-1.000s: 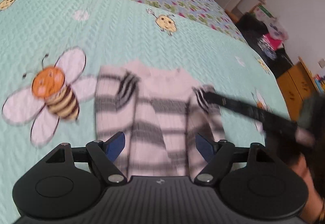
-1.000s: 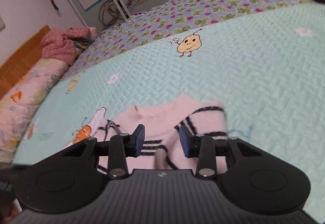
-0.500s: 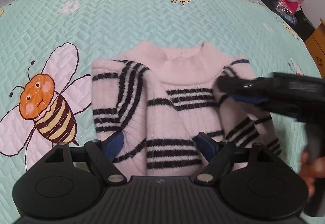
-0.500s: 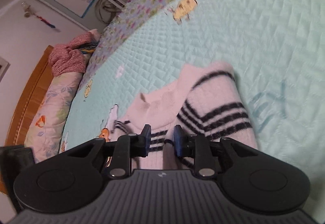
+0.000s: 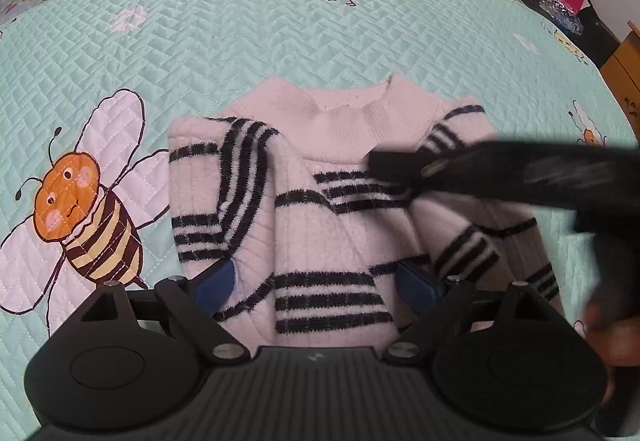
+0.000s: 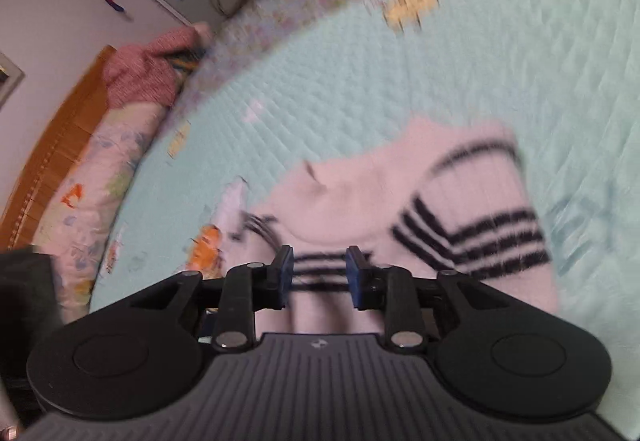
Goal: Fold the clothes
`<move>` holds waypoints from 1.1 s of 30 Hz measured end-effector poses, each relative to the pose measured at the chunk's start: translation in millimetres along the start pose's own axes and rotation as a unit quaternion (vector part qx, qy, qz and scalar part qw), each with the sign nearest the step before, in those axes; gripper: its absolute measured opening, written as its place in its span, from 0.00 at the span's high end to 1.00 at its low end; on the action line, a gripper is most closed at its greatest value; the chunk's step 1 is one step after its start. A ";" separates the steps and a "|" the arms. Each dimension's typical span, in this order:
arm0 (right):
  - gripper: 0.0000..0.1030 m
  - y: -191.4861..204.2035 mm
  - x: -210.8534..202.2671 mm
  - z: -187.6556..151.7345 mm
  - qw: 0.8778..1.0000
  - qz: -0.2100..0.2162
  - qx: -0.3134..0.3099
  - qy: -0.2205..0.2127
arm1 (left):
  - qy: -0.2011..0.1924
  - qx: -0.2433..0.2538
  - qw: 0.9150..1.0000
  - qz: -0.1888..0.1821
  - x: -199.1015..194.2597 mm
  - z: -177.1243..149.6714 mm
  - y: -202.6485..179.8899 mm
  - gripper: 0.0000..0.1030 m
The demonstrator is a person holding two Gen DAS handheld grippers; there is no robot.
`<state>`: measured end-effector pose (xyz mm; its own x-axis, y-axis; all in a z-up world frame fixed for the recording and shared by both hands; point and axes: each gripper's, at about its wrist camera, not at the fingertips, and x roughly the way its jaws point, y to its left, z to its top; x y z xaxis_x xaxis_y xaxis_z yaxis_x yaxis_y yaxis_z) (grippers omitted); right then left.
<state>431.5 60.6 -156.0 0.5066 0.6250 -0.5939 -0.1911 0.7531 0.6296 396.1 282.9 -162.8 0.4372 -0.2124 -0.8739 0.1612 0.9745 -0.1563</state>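
1. Your left claw [image 5: 316, 283] has just been opening; it is spread wide over the bottom of the striped sweater [image 5: 320, 201], pinching nothing.
2. Your right claw [image 6: 319, 277] is partly open above the sweater's middle, gripping nothing.
3. The sweater lies flat on the green bee blanket [image 5: 200, 53], sleeves folded in.

Pale pink knit sweater [image 5: 320, 209] with black stripes. Mint-green quilted bedspread [image 5: 224, 41] printed with an orange, yellow-and-black-striped bee [image 5: 80, 209].

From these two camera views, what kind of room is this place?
Most likely a bedroom in a home. A quilted bee-print bedspread covers a wide bed, a wooden headboard stands beside floral bedding, and a striped sweater lies on it.
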 end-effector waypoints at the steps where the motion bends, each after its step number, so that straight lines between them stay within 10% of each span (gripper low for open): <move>1: 0.67 5.8 -14.4 1.3 1.000 0.004 -0.010 -0.016 | 0.000 0.000 1.000 0.000 0.2 0.2 -0.3 0.13; 7: 0.42 13.2 -19.7 5.7 0.992 -0.086 -0.090 -0.030 | 0.000 0.001 1.000 0.002 2.5 1.2 -5.4 0.08; 9: 0.42 2.0 21.5 0.9 0.988 -0.108 -0.102 0.050 | 0.001 0.002 1.000 0.005 4.3 2.5 -8.1 0.08; 11: 0.35 13.0 28.0 -1.8 0.983 -0.116 -0.138 0.041 | 0.002 0.003 1.000 0.009 6.1 3.8 -10.8 0.07; 20: 0.35 30.8 -37.2 -6.6 0.985 -0.098 -0.122 -0.070 | 0.002 0.001 1.000 0.011 12.0 10.4 -15.9 0.05; 26: 0.32 5.5 21.3 0.8 0.993 -0.092 -0.076 0.014 | -0.001 0.003 1.000 0.011 15.9 13.9 -20.8 0.04; 33: 0.33 -9.2 -37.5 1.3 0.998 -0.003 0.010 -0.068 | -0.044 -0.068 0.995 -0.063 -6.8 6.3 16.5 0.15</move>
<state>415.3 29.9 -138.8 0.6169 0.5863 -0.5250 -0.1719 0.7514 0.6371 401.3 300.0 -156.6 0.4976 -0.3331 -0.8009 0.1001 0.9392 -0.3284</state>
